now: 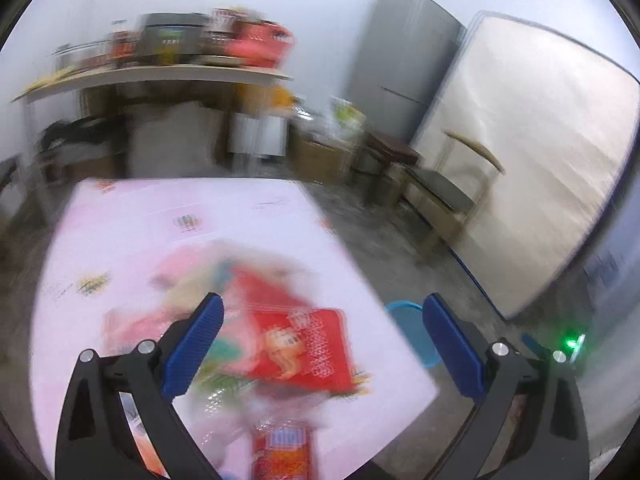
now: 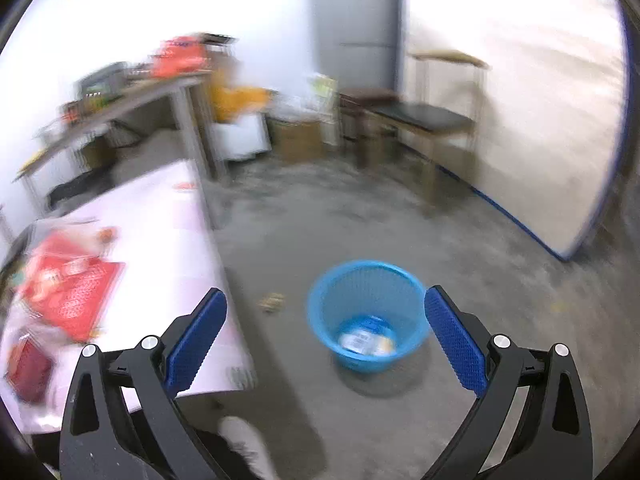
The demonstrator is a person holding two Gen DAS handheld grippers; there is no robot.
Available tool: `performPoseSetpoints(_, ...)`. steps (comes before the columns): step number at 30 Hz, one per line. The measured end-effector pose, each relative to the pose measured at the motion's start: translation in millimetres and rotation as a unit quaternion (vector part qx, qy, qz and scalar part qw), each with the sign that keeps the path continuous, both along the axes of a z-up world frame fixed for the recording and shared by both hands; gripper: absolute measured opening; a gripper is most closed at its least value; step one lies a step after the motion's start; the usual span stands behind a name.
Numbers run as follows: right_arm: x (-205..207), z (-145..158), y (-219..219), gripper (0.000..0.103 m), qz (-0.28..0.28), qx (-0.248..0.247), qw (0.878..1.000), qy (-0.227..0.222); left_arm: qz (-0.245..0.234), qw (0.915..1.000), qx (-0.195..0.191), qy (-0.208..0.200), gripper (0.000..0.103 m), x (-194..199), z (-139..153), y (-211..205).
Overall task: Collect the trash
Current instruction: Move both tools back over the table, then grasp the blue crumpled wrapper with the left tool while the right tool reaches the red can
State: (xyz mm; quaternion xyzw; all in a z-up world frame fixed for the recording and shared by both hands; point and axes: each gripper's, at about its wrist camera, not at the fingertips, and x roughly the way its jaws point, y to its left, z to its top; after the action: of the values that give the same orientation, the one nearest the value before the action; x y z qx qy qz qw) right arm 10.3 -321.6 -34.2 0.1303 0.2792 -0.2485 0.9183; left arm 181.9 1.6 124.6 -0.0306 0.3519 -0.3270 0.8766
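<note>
Blurred snack wrappers lie on a table with a pale pink cloth [image 1: 160, 216]: a large red packet [image 1: 308, 348] under my left gripper [image 1: 322, 346], and another red wrapper [image 1: 282, 452] at the near edge. The left gripper stands open with nothing between its fingers. A blue mesh basket [image 2: 366, 312] stands on the floor to the right of the table, with a pale wrapper [image 2: 362, 340] inside. My right gripper [image 2: 326, 344] hovers above the basket, open and empty. The red packet [image 2: 72, 284] and the cloth [image 2: 168, 240] also show in the right wrist view.
A shelf table [image 1: 160, 76] with boxes and jars stands at the back. A grey fridge [image 1: 404, 64], a mattress [image 1: 532, 168] against the wall and a wooden chair [image 2: 432, 120] stand on the right. A white shoe [image 2: 248, 444] shows on the grey concrete floor [image 2: 320, 220].
</note>
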Motion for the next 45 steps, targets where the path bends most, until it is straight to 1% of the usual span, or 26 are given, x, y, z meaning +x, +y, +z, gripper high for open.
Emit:
performPoseSetpoints(1,8,4,13,0.095,0.028,0.013,0.999,-0.011,0.011,0.9999,-0.002,0.0,0.097,-4,-4,13)
performPoseSetpoints(3,15,5,26,0.095,0.063,0.047,0.997,-0.019,0.034,0.9994,-0.001,0.004,0.097,-18,-19,42)
performPoseSetpoints(4,23,5,34,0.095,0.092,0.075,0.993,-0.023,0.041,0.9991,0.002,0.009,0.097,-24,-28,51)
performPoseSetpoints(6,34,5,50,0.095,0.132,0.114,0.984,-0.026,0.056,0.9983,0.007,0.018,0.097,-36,-45,70)
performPoseSetpoints(8,48,2,68,0.095,0.175,0.154,0.972,-0.02,0.065,0.9976,0.011,0.023,0.097,-49,-64,84)
performPoseSetpoints(10,58,-4,90,0.094,0.217,0.197,0.956,-0.006,0.073,0.9965,0.021,0.036,0.097,-60,-86,90)
performPoseSetpoints(11,63,-5,97,0.092,0.231,0.212,0.95,0.0,0.077,0.9958,0.026,0.042,0.097,-64,-94,91)
performPoseSetpoints(12,67,-8,104,0.091,0.248,0.234,0.94,0.007,0.077,0.9955,0.028,0.047,0.097,-69,-105,93)
performPoseSetpoints(14,74,-14,118,0.089,0.273,0.268,0.924,0.021,0.069,0.996,0.032,0.047,0.097,-76,-118,86)
performPoseSetpoints(16,82,-20,129,0.088,0.293,0.301,0.907,0.041,0.053,0.9967,0.052,0.032,0.097,-85,-129,81)
performPoseSetpoints(18,88,-24,140,0.088,0.307,0.324,0.893,0.057,0.036,0.9959,0.081,0.013,0.097,-89,-138,74)
performPoseSetpoints(20,99,-26,155,0.088,0.315,0.341,0.882,0.076,0.016,0.9929,0.117,-0.008,0.097,-91,-147,66)
performPoseSetpoints(21,103,-28,163,0.088,0.32,0.349,0.877,0.085,0.012,0.9918,0.127,-0.013,0.096,-90,-151,66)
performPoseSetpoints(22,107,-31,172,0.088,0.322,0.354,0.873,0.093,0.002,0.9903,0.137,-0.02,0.092,-90,-155,63)
performPoseSetpoints(24,110,-35,182,0.088,0.325,0.364,0.867,0.103,-0.009,0.9897,0.141,-0.021,0.088,-86,-160,63)
performPoseSetpoints(28,120,-42,192,0.088,0.318,0.386,0.857,0.122,-0.022,0.9909,0.133,0.001,0.077,-76,-171,67)
performPoseSetpoints(31,129,-47,193,0.088,0.31,0.399,0.853,0.135,-0.022,0.9914,0.128,0.016,0.069,-69,-178,71)
performPoseSetpoints(33,130,-49,190,0.088,0.305,0.406,0.85,0.141,-0.021,0.9924,0.119,0.027,0.067,-65,-181,75)
performPoseSetpoints(35,134,-52,192,0.088,0.3,0.415,0.846,0.147,-0.019,0.9929,0.111,0.037,0.06,-62,-183,79)
performPoseSetpoints(38,138,-56,194,0.088,0.294,0.429,0.841,0.152,-0.016,0.9938,0.098,0.05,0.054,-59,-187,83)
performPoseSetpoints(42,143,-60,199,0.088,0.284,0.443,0.835,0.159,-0.017,0.9948,0.083,0.057,0.046,-58,-188,85)
performPoseSetpoints(45,145,-63,199,0.088,0.274,0.449,0.835,0.162,-0.016,0.9952,0.077,0.059,0.041,-60,-189,87)
